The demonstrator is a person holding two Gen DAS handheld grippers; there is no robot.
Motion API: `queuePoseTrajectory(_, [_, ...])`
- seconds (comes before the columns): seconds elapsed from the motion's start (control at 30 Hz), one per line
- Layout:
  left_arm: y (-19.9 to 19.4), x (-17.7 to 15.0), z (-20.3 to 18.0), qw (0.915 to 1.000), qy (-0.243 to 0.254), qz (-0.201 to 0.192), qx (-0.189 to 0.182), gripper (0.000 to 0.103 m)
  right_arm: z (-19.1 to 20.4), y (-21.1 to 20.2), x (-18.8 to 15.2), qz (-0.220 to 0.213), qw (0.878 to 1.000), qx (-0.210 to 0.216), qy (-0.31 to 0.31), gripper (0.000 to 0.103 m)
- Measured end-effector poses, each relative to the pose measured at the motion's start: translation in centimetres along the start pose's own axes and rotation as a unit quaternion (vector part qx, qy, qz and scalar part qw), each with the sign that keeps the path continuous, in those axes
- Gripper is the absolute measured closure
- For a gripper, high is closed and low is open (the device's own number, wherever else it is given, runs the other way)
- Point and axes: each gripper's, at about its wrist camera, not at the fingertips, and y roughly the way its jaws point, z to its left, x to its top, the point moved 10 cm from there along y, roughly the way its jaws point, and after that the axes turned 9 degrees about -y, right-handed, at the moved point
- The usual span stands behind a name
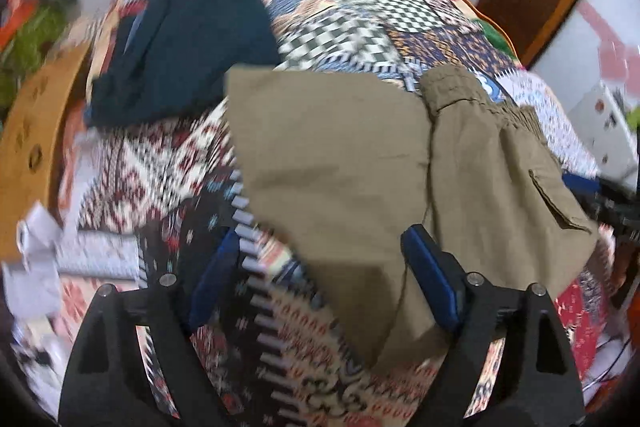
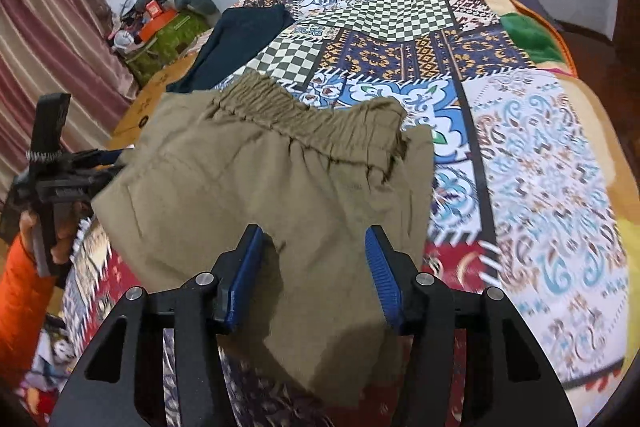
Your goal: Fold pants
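On the bed, a patchwork quilt (image 2: 540, 155) is spread wall to wall; the khaki pants (image 2: 256, 195) are laid across its near half, elastic waistband (image 2: 304, 115) turned away. Behind them a dark teal garment (image 1: 188, 43) is folded, apart from the pants. Cluttered green boxes (image 2: 168, 31) are seen at the far left. The left claw (image 1: 320, 259) is held open, low over the pants' edge. The right claw (image 2: 316, 263) is likewise spread, with cloth lying between its blue pads (image 2: 382, 275), ungripped.
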Motion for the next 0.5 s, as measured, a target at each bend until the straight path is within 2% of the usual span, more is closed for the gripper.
queuePoseTrajectory(0.1, [-0.6,-0.7,1.2,0.9994,-0.034,0.000,-0.013,0.017,-0.2,-0.6,-0.6,0.000,1.000,-0.018,-0.005,0.054])
queuePoseTrajectory(0.27, [-2.1,-2.0,2.1,0.9988,-0.046,-0.014,0.009,0.017,-0.8,-1.5,-1.7,0.002,0.999,-0.044,-0.011,0.054])
queuePoseTrajectory(0.33, [-2.6,-2.5,2.9,0.9984,-0.046,-0.016,0.029,0.017,-1.4,-1.8,-2.2,0.005,0.999,-0.039,0.004,0.054])
queuePoseTrajectory(0.5, [-3.9,-3.5,4.3,0.9974,-0.058,-0.022,0.038,0.018,-2.6,-2.9,-3.1,0.003,0.999,-0.036,0.034,0.052])
